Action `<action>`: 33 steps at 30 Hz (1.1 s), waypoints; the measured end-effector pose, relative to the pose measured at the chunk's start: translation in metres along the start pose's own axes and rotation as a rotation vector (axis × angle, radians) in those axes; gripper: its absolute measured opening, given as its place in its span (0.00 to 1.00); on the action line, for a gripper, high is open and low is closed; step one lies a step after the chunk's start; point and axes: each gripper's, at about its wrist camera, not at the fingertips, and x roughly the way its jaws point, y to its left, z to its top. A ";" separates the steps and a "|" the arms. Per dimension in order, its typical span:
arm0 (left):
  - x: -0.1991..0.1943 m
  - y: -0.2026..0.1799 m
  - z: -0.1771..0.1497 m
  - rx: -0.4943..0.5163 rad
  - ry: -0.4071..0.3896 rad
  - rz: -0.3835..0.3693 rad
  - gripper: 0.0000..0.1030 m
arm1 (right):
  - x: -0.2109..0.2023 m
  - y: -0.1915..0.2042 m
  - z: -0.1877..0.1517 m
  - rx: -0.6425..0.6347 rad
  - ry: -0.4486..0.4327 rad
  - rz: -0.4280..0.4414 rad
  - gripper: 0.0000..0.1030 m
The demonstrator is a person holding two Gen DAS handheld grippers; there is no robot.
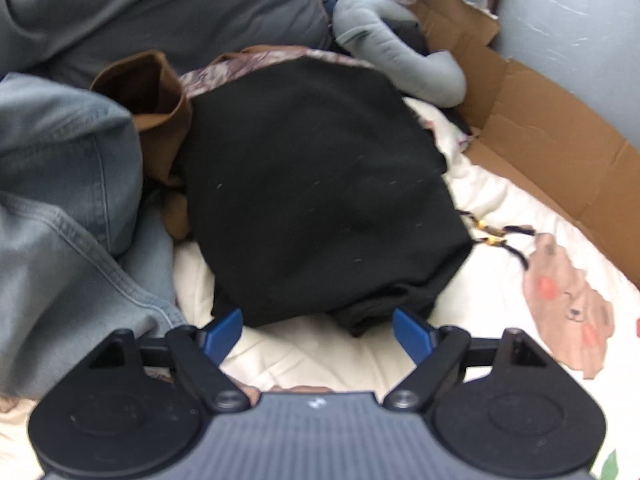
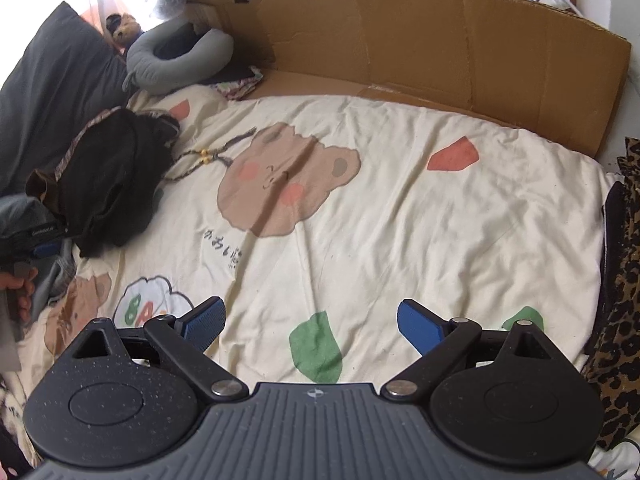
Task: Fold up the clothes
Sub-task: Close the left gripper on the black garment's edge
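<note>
Cream bedding printed with bears and coloured leaves served as the working surface, and the black garment lay on it as a rounded heap at the bed's left side, seemingly set there so the bare middle of the sheet stayed free for spreading it out. Its near hem sat just ahead of the left claw, whose blue pads stood wide apart with nothing pressed between them, apparently lined up to take that edge. The right claw was likewise spread open and empty, over plain sheet well apart from the heap. Beside the garment lay a brown piece, denim jeans and a beaded cord, probably the waiting pile. Farther out were a dark grey pillow, a grey neck pillow and a small plush toy, flattened cardboard lining the wall side, and leopard-print fabric at the right edge.
</note>
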 end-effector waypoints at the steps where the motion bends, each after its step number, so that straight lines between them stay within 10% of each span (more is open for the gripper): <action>1: 0.003 0.005 0.000 -0.017 -0.010 0.006 0.82 | 0.002 0.002 -0.002 -0.004 0.004 0.000 0.93; 14: 0.037 0.050 0.010 -0.061 -0.122 -0.006 0.84 | 0.021 0.013 -0.018 -0.043 0.063 0.006 0.93; 21: 0.059 0.067 0.015 -0.241 -0.088 -0.101 0.79 | 0.026 0.013 -0.023 -0.041 0.076 0.007 0.92; 24: 0.063 0.068 0.015 -0.260 -0.082 -0.102 0.65 | 0.026 0.012 -0.023 -0.039 0.077 0.008 0.92; 28: 0.061 0.066 0.012 -0.258 -0.088 -0.077 0.16 | 0.025 0.010 -0.023 -0.041 0.067 0.006 0.92; 33: 0.040 0.063 0.008 -0.224 -0.129 -0.072 0.03 | 0.024 0.006 -0.023 -0.024 0.060 0.011 0.91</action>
